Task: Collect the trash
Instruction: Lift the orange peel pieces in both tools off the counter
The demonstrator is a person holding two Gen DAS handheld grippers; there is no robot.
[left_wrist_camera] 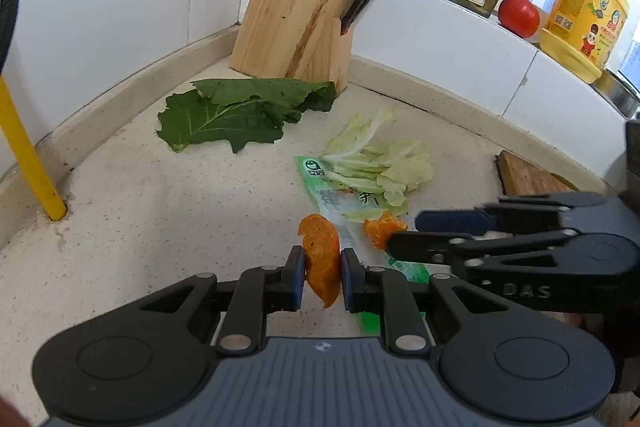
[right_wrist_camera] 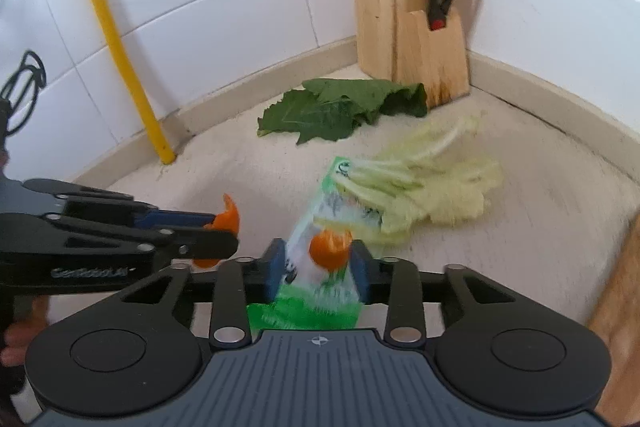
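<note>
**Two peels, two grippers**

While our left gripper (left_wrist_camera: 322,273) pinches a curl of orange peel (left_wrist_camera: 320,259) between its blue pads, the jaws stand only as far apart as the peel is thick — a firm clench, the peel upright in the gap and lifted off the counter (left_wrist_camera: 140,211).

Our right gripper (right_wrist_camera: 319,265) stands wider. Between its pads sit a second peel piece (right_wrist_camera: 330,247) and the green snack wrapper (right_wrist_camera: 312,291); the right wrist view is blurred, so we cannot tell whether the pads press on either. From the left wrist view that gripper enters from 3 o'clock, its tips just beside the second peel.

Pale cabbage leaves (left_wrist_camera: 376,163) lie on the wrapper's far end, toward 1 o'clock from our left pads. Dark green leaves (left_wrist_camera: 240,111) rest at 11 o'clock, touching the foot of the wooden knife block (left_wrist_camera: 300,7) — all still on the counter.
</note>
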